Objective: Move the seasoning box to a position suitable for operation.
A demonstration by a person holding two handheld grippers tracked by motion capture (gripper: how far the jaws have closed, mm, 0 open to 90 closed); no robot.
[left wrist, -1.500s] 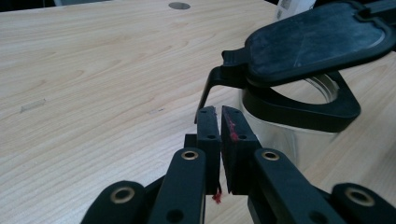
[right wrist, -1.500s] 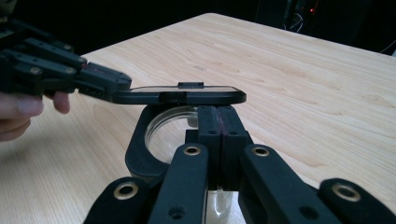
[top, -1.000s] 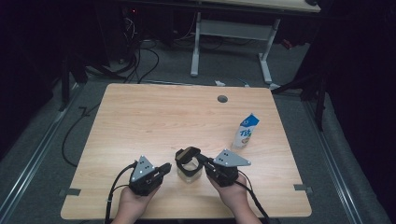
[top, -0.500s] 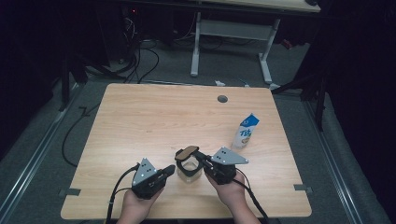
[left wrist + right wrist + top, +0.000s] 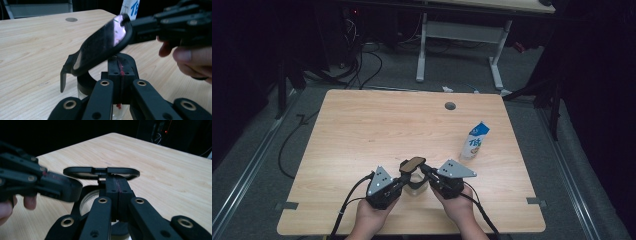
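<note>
A pair of black sunglasses hangs just above the table's front middle. My right gripper is shut on their bridge, which shows clearly in the right gripper view. My left gripper comes in from the left with its tips under the near lens. Its jaws have just been closing and now stand pressed together. Whether they pinch a part of the frame I cannot tell. Below both grippers stands a small clear cup with a dark rim.
A blue-and-white carton stands upright on the wooden table, to the right and behind the grippers. A round grommet hole sits near the far edge. Desk legs and cables lie on the floor beyond.
My left gripper has moved right, from apart from the sunglasses to right under them. The right gripper has kept still with the sunglasses in it.
</note>
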